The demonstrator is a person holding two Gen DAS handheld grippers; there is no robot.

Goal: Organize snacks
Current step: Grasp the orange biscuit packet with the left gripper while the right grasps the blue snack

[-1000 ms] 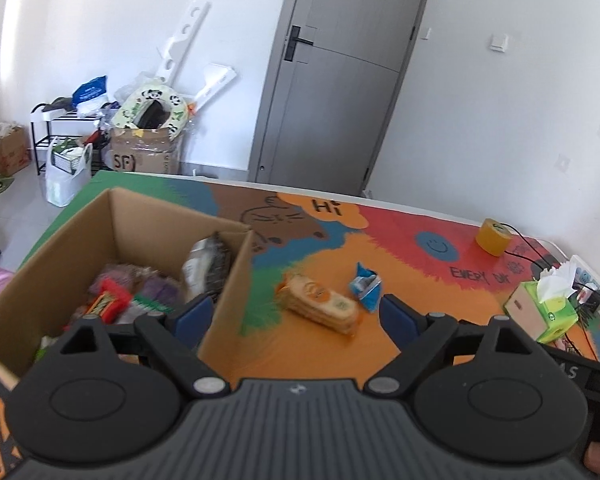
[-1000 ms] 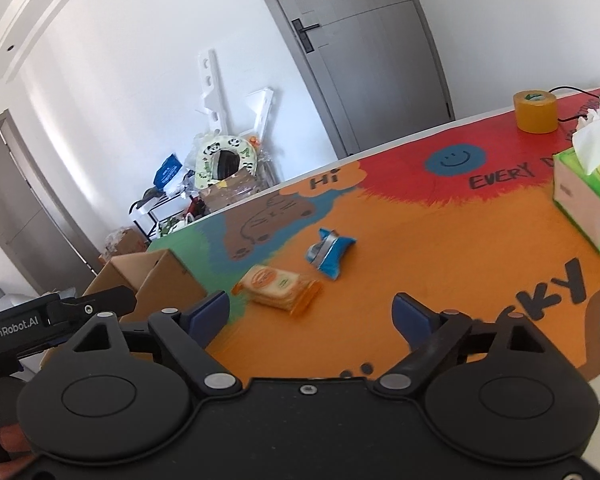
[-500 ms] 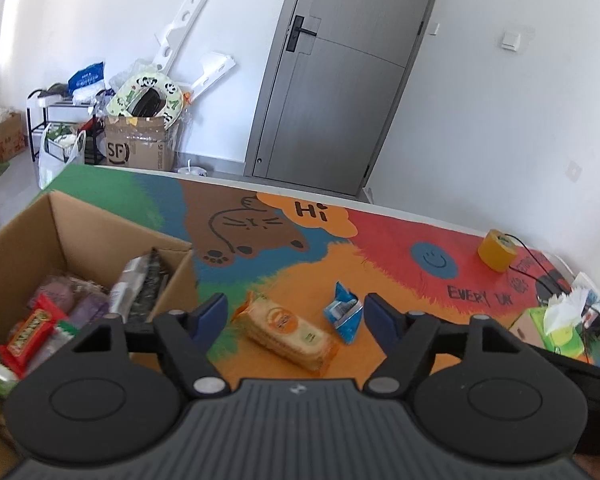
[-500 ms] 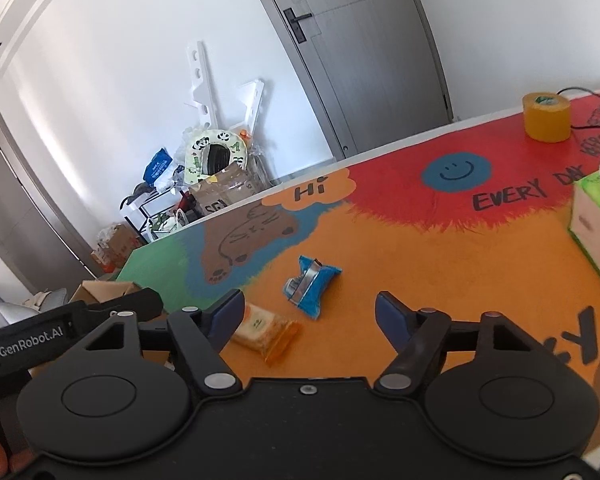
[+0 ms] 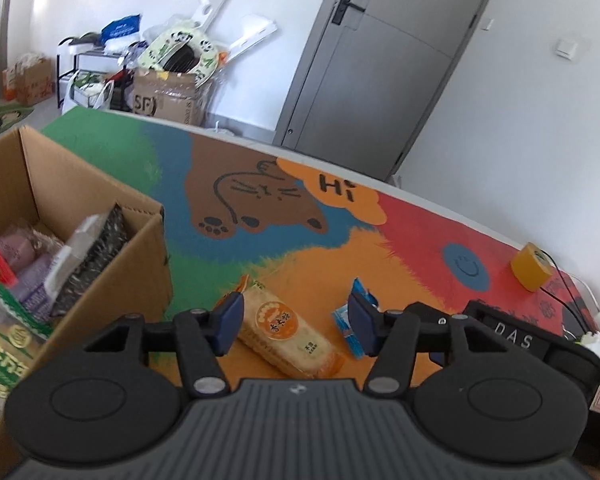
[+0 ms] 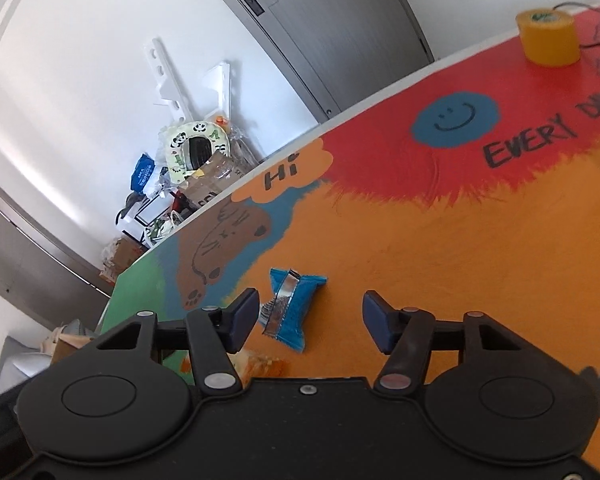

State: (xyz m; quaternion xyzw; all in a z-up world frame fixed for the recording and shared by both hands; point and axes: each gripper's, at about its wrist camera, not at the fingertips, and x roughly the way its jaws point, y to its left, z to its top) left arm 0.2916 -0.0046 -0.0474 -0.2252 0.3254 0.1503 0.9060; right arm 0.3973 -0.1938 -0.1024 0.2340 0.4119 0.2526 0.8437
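**Two hand-held grippers closing in on two loose snacks**

The left hand-held gripper [image 5: 294, 322] is hovering over the orange cracker packet [image 5: 288, 334], which is lying on the surface [image 5: 400, 240] just right of the cardboard box [image 5: 100, 208]. Its jaws have just been closing and are standing half-open, the packet between them but no pad pressing on it. The packet's long axis is running diagonally, from near the left pad down toward the right, so the jaws are crossing it at a slant.

The right hand-held gripper [image 6: 310, 322] is framing the blue wrapper [image 6: 294, 306], lying farther right of the box than the packet. Its jaws have likewise been closing, half-open, not yet gripping; the wrapper is sitting nearer the left pad. Judgement: each hand is nearest its own snack; the left needs a slight roll to square up.
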